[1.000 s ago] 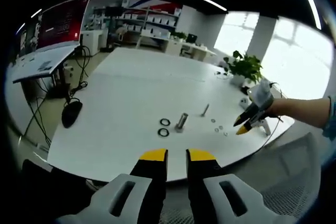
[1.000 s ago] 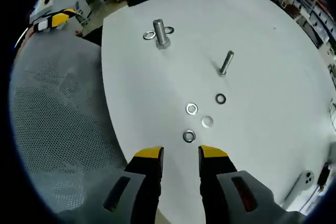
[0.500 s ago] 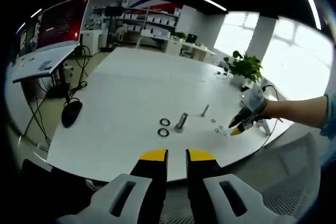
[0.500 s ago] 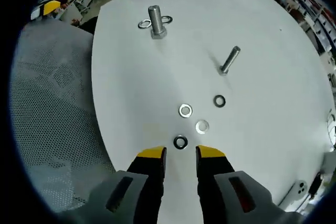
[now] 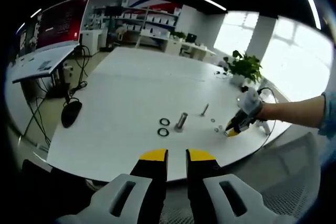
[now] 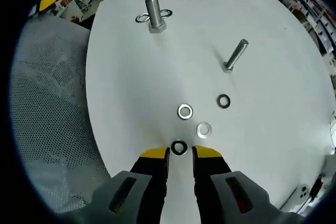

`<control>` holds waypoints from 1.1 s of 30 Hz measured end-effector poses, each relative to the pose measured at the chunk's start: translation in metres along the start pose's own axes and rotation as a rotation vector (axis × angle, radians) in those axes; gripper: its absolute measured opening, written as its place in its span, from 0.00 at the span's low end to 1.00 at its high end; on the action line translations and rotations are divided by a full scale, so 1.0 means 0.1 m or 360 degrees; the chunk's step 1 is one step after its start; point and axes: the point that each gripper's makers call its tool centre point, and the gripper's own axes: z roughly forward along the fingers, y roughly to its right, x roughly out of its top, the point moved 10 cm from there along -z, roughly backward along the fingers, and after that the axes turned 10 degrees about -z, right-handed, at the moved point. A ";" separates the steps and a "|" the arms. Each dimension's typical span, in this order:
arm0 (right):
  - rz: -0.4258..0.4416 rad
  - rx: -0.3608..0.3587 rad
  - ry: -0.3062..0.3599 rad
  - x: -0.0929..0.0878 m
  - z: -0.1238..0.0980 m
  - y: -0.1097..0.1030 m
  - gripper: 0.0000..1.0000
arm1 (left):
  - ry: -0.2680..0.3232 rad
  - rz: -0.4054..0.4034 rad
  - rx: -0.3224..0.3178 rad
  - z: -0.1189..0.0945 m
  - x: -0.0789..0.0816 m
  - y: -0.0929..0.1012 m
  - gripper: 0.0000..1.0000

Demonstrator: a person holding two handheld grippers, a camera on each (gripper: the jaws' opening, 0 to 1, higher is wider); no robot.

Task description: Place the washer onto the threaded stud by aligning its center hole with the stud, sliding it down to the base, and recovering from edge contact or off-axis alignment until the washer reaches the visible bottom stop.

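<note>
Dark washer flat on white table, right between right gripper tips, jaws spread, not yet pinching. Three more washers just ahead; small stud beyond, large stud far ahead-left. Left gripper spread, holding nothing, off the table edge.

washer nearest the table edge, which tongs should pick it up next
Right. In the right gripper view the right tongs sit over the table with that washer just at their open tips. The left tongs hang off the table's near edge, away from the washers.
</note>
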 end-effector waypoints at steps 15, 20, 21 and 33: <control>-0.0093 -0.0006 -0.0058 0.04 0.01 -0.02 0.19 | 0.0008 0.0003 -0.0011 0.00 0.01 0.00 0.11; -0.0146 0.0017 -0.0204 0.14 0.03 -0.02 0.19 | 0.0006 0.0005 -0.0010 0.01 0.01 0.01 0.11; -0.0156 0.0028 -0.0236 0.16 0.04 -0.01 0.19 | 0.0005 0.0004 -0.0009 0.01 0.01 0.01 0.11; -0.0125 0.0010 -0.0340 0.21 0.05 -0.02 0.19 | -0.0005 -0.0001 -0.0009 0.01 0.00 0.01 0.11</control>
